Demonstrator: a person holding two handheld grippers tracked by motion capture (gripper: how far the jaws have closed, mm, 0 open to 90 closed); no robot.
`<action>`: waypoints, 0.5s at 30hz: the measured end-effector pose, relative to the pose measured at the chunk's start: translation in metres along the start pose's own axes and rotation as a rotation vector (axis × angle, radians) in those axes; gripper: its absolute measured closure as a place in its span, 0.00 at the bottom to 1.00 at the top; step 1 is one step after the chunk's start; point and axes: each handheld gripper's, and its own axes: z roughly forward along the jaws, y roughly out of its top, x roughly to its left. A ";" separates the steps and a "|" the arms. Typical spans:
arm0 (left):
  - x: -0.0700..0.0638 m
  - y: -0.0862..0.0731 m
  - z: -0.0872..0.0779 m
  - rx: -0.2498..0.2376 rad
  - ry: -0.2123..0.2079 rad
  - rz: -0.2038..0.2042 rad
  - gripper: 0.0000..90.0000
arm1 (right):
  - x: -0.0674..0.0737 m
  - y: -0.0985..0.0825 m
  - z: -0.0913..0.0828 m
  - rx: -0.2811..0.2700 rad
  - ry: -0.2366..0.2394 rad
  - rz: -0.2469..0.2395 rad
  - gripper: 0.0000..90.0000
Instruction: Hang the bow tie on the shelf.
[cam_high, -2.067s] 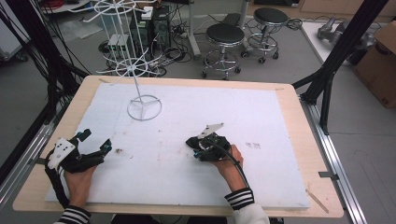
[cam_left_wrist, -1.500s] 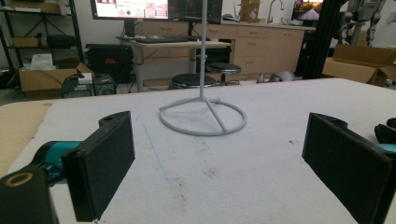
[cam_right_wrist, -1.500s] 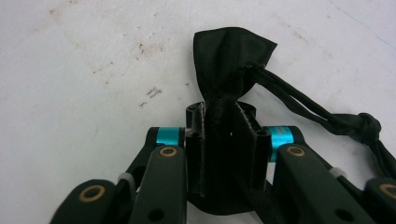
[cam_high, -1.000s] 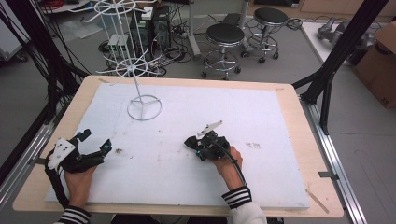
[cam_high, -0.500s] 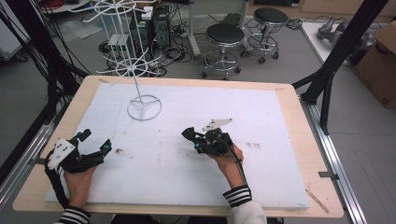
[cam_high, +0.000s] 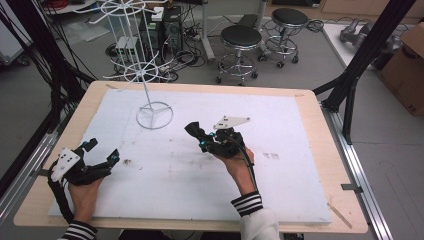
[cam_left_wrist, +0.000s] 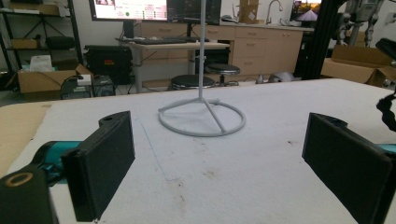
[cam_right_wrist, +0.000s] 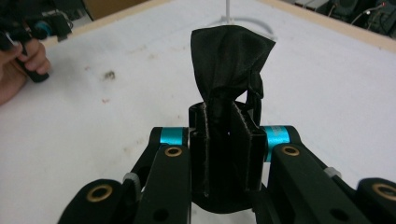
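**Already pinched: black cloth clear of the table, stand not yet reached**

Plainly, the black cloth (cam_right_wrist: 231, 56) sat clamped between the closed jaws of the right gripper (cam_high: 196, 131), held above the white mat (cam_high: 280, 190) near the middle of the table. It looked thin, dark and crumpled, its free end standing up past the jaw tips in a bunched fold with a small loop at one side. By my reading the pick-up was done, and carrying the cloth to the white wire stand (cam_high: 150, 95), likely to hang it on an arm, was left. The stand's ring base rested at the mat's far left. The left gripper (cam_high: 97, 152) lay low at the near left, jaws wide apart and holding nothing.
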 end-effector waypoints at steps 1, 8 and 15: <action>0.000 0.000 0.000 0.000 0.000 0.000 0.11 | 0.000 0.000 0.000 0.000 0.000 0.000 0.86; 0.000 0.000 0.000 0.000 0.000 0.000 0.11 | 0.003 0.022 0.005 -0.060 0.025 0.009 0.86; 0.000 0.000 0.000 0.001 0.003 0.001 0.11 | 0.002 0.037 0.010 -0.086 0.018 0.007 0.86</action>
